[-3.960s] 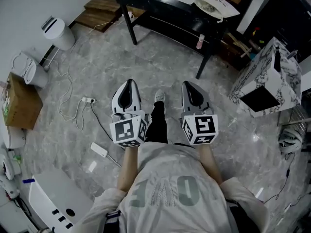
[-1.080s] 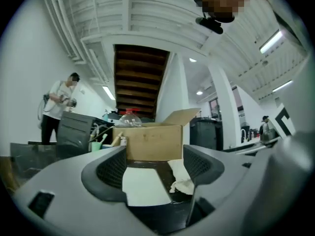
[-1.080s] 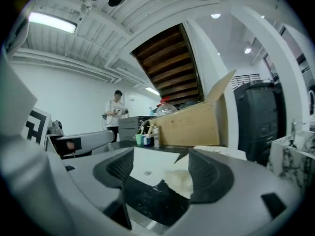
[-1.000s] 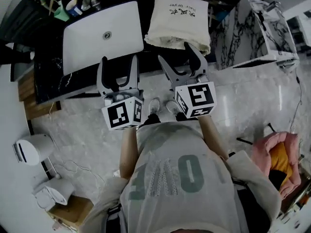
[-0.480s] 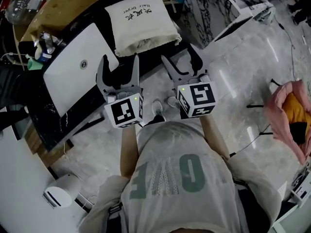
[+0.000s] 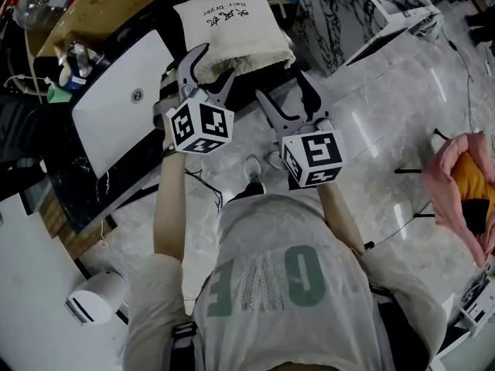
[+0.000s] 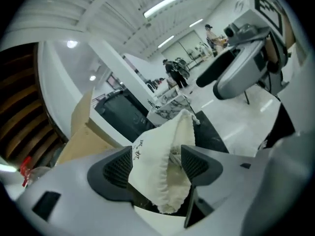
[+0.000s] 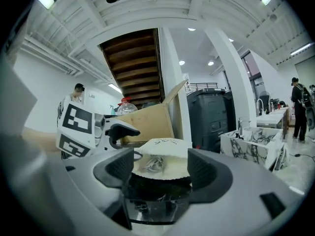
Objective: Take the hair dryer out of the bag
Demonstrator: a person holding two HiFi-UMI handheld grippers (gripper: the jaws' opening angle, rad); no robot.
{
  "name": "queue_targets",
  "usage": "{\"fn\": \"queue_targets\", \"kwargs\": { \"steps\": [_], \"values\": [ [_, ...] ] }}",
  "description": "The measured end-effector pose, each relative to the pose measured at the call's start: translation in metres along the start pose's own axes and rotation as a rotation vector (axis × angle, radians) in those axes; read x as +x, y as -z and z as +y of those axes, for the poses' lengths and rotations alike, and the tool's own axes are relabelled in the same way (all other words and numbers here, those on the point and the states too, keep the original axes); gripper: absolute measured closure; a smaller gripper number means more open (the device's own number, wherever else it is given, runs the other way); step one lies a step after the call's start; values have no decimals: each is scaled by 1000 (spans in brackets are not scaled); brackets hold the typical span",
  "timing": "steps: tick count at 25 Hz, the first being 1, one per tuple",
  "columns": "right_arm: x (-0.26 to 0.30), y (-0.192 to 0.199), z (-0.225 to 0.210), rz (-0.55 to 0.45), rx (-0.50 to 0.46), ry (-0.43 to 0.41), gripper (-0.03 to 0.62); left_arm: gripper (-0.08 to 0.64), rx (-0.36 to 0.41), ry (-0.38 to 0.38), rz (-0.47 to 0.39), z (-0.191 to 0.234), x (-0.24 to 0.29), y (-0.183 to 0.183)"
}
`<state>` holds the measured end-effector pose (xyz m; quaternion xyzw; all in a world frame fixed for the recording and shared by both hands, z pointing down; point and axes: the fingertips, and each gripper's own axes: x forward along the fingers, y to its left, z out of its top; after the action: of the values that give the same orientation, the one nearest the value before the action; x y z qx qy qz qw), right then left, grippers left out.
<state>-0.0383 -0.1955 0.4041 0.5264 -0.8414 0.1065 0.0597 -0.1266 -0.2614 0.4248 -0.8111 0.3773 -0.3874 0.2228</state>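
Both tongs released at the bag, nothing gripped.
My L gripper is up at the cream drawstring bag on the black table; jaws apart w/ bag's gathered mouth edge between them, not clamped. My R gripper sits lower, jaws apart, empty, short of the bag. Can't make out the hair dryer; 1 grey bundle shows inside bag mouth.

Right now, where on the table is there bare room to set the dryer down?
Bare table: the dark strip between the white panel and the near edge. The gap between the panel and the bag is taken by the left hand-held gripper. The far corner is crowded with bottles.
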Motion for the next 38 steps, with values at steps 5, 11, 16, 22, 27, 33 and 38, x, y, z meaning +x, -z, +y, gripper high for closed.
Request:
{"fn": "queue_targets", "kwargs": {
  "steps": [5,11,16,22,27,33,38],
  "values": [
    [0,5,6,9,4,-30,258,277,47,124,107,-12,22,24],
    [-2,15,7,40,-2,-35,258,452,50,169,152,-13,28,33],
    [0,17,7,56,-3,-44,258,509,1,130,125,-1,26,22],
    [7,11,12,48,7,-63,258,514,-104,25,68,46,18,-8],
    [12,-1,12,41,4,-73,258,515,-162,-18,68,66,14,-14],
    [25,-3,16,63,89,-128,258,515,-176,-18,55,66,16,-19],
    [82,-4,27,159,266,-238,258,517,-173,-18,49,68,15,-18]
  ]
}}
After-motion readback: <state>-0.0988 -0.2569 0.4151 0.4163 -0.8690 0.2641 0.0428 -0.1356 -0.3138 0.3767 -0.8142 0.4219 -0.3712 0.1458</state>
